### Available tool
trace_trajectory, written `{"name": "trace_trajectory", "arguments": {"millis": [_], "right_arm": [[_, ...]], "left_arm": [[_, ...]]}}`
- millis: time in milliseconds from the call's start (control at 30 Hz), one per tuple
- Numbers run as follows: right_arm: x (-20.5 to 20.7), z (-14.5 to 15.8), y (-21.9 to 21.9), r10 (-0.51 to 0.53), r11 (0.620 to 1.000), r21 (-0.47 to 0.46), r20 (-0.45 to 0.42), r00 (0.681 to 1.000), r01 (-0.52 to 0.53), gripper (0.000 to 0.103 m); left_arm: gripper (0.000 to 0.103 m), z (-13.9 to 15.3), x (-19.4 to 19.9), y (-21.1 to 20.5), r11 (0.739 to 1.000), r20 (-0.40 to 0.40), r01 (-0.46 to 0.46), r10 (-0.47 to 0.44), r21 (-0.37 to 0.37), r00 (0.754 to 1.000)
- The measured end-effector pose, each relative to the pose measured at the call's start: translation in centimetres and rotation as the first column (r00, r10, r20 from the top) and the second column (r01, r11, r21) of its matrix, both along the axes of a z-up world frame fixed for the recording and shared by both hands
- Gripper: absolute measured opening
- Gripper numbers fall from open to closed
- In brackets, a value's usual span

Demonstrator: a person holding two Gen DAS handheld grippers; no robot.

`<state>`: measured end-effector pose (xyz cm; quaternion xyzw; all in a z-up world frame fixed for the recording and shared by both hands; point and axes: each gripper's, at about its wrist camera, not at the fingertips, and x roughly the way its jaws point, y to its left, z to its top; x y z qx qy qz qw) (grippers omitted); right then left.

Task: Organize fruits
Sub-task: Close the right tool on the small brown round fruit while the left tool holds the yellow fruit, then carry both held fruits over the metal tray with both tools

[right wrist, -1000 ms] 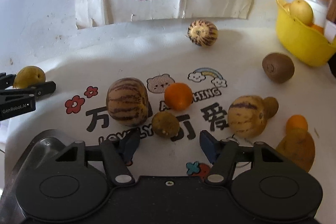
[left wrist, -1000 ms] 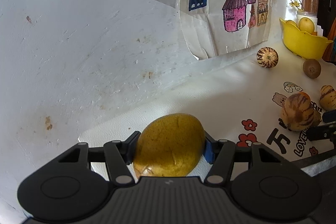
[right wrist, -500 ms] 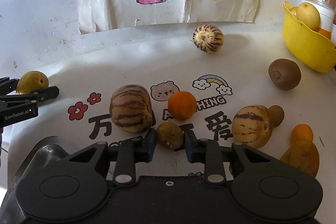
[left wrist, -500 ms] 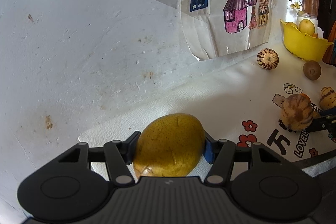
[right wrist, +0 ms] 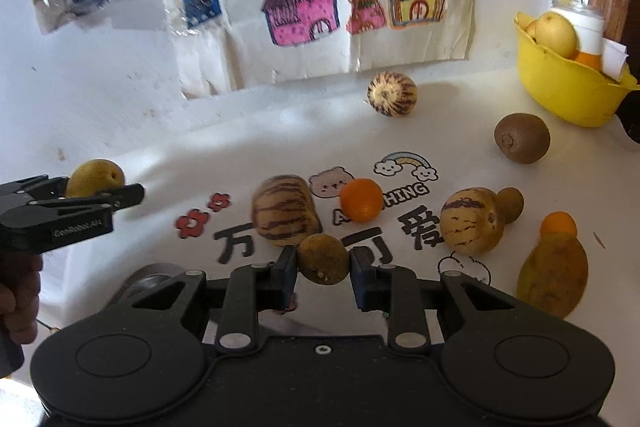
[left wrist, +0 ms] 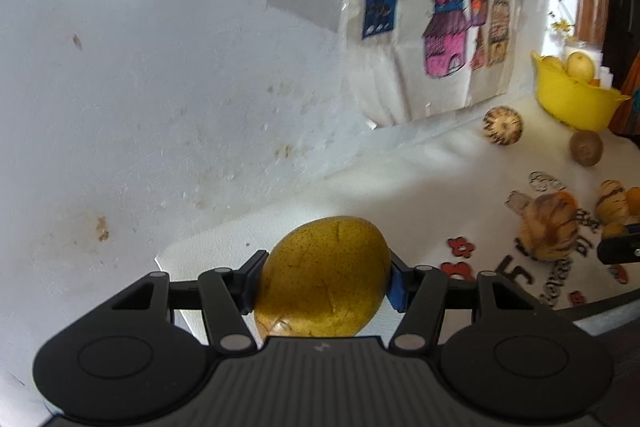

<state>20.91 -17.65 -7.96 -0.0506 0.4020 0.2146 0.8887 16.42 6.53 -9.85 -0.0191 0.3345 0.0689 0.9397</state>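
Observation:
My left gripper (left wrist: 324,279) is shut on a large yellow pear (left wrist: 324,275), held near the table's left edge by the white wall; from the right wrist view that pear (right wrist: 94,177) sits in the left gripper (right wrist: 96,187) at far left. My right gripper (right wrist: 323,267) is shut on a small brown fruit (right wrist: 323,258), lifted a little above the printed white cloth (right wrist: 240,155). Just behind it lie a striped melon (right wrist: 286,213) and an orange (right wrist: 361,199). A yellow bowl (right wrist: 560,95) with fruit stands at the back right.
On the cloth also lie a kiwi (right wrist: 522,138), a round striped melon (right wrist: 392,94), another striped melon (right wrist: 472,225), a small orange (right wrist: 558,223) and a brown pear (right wrist: 554,277). Coloured house drawings (right wrist: 304,3) hang on the wall behind. A hand (right wrist: 18,291) holds the left gripper.
My right gripper went from open to shut on the small brown fruit, then rose slightly with it. The left gripper kept still with the pear.

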Motion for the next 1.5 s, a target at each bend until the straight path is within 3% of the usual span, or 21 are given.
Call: {"name": "trace_trajectory", "arguments": {"millis": [367, 667, 1167, 1500], "right_arm": [[-6.4, 4.7, 1.3, 0.021, 0.998, 0.053, 0.093, 0.995, -0.026, 0.03], [-13.3, 7.6, -0.8, -0.023, 0.995, 0.095, 0.16, 0.987, 0.008, 0.03], [-21.8, 9.2, -4.7, -0.101, 0.989, 0.131, 0.212, 0.972, 0.074, 0.03], [-22.4, 9.0, -5.5, -0.119, 0.985, 0.151, 0.211, 0.97, 0.087, 0.03]], "left_arm": [[0.062, 4.2, -4.9, -3.6, 0.995, 0.073, 0.095, -0.094, -0.013, 0.993], [0.062, 7.2, -10.2, -6.3, 0.985, 0.13, 0.174, -0.171, -0.012, 0.977], [0.062, 9.5, -16.8, -10.1, 0.964, 0.171, 0.266, -0.263, 0.008, 0.949], [0.062, 9.3, -17.3, -10.8, 0.959, 0.144, 0.282, -0.279, 0.003, 0.949]]}}
